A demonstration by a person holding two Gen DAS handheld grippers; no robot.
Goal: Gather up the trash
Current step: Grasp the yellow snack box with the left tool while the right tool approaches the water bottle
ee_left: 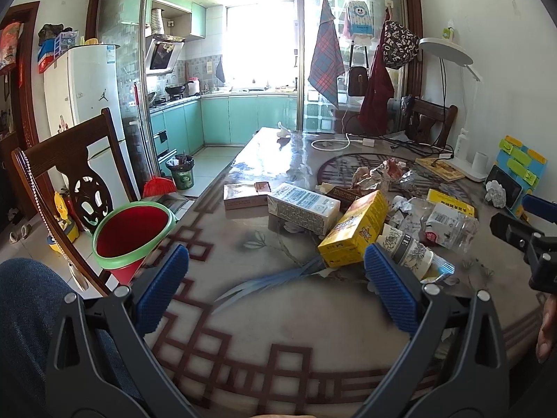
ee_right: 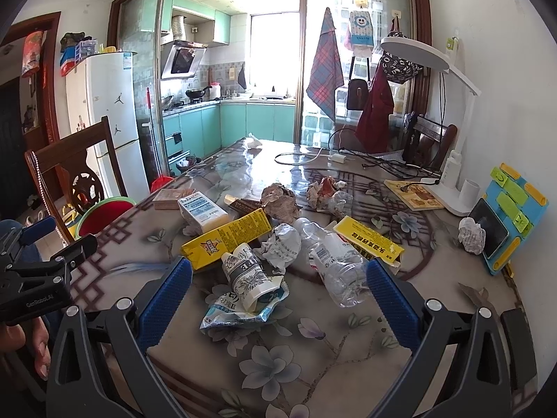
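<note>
While a glossy floral surface [ee_right: 313,365] is seen fronting a teal kitchen, both the left gripper [ee_left: 276,287] and right gripper [ee_right: 278,296] are held with jaws spread wide and empty above it, where a crushed paper cup [ee_right: 245,273] is laid lengthwise, mouth toward the camera, amid trash beside a red bin [ee_left: 130,233].

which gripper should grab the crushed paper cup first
Right. The crushed patterned paper cup lies straight ahead of the open right gripper; the left gripper sees it off-centre.
</note>
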